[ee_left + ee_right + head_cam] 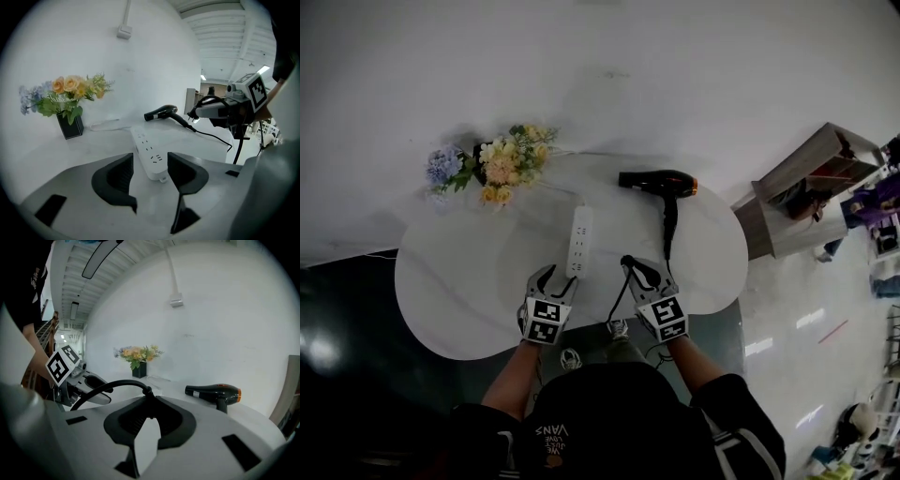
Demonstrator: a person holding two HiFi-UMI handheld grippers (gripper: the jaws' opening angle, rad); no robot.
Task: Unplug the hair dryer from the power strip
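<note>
Left gripper view is showing the plug (191, 115) already clear of the power strip (146, 149), prongs bare, with the right gripper (197, 112) pinching it in its fingers, raised to the right of the strip. The left gripper (150, 162) is hovering at the strip's near end, fingers spread, gripping nothing. The hair dryer (161, 112) is lying on the tabletop (70, 154) beyond the strip. The unplugging itself is looking done; only setting the plug down seems to be remaining.
</note>
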